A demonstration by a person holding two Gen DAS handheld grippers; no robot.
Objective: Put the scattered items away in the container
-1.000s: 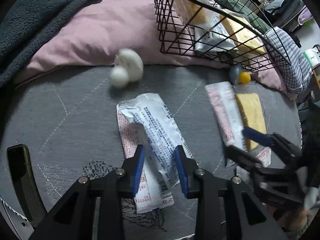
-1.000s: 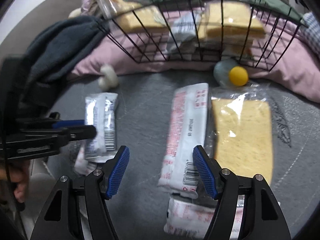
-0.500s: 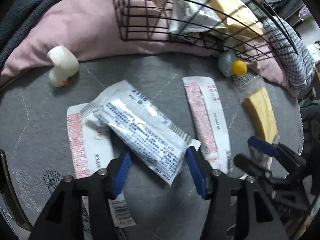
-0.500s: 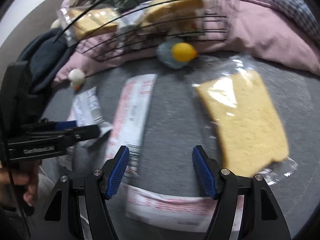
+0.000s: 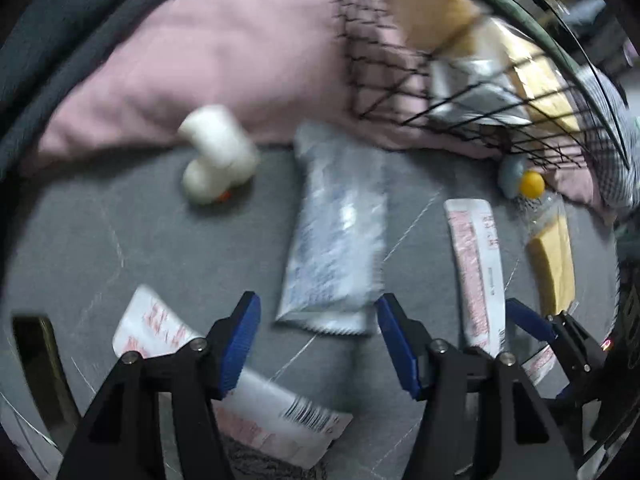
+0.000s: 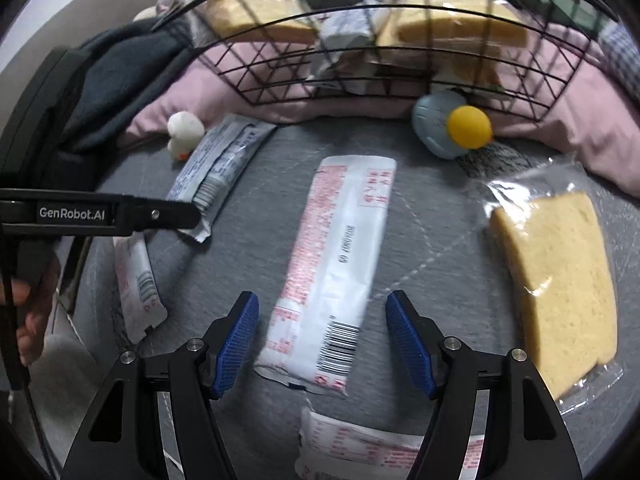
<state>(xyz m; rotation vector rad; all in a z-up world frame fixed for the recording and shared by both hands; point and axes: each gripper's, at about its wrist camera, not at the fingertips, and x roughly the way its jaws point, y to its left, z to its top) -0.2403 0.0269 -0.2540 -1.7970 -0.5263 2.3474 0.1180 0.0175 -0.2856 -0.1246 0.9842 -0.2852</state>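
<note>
A black wire basket (image 6: 360,84) with bagged bread and packets stands at the back; it also shows in the left wrist view (image 5: 460,92). My left gripper (image 5: 316,336) is open and empty just behind a silver-blue packet (image 5: 340,236) lying on the grey mat. My right gripper (image 6: 322,344) is open and empty over the near end of a red-and-white packet (image 6: 332,264). A bagged bread slice (image 6: 560,276) lies to its right. The silver-blue packet (image 6: 220,164) lies at the left of the right wrist view, by the left gripper's finger (image 6: 160,214).
A white toy duck (image 5: 216,160) and a blue toy with a yellow ball (image 6: 452,124) sit by the pink pillow (image 5: 220,52). More red-and-white packets lie at the near left (image 5: 256,408), near the left edge (image 6: 136,288) and in front (image 6: 380,452). A dark blanket (image 6: 120,80) is at back left.
The left gripper has opened and let go of the silver-blue packet, which now lies on the mat pointing toward the basket. The right gripper swung back over the red-and-white packet.
</note>
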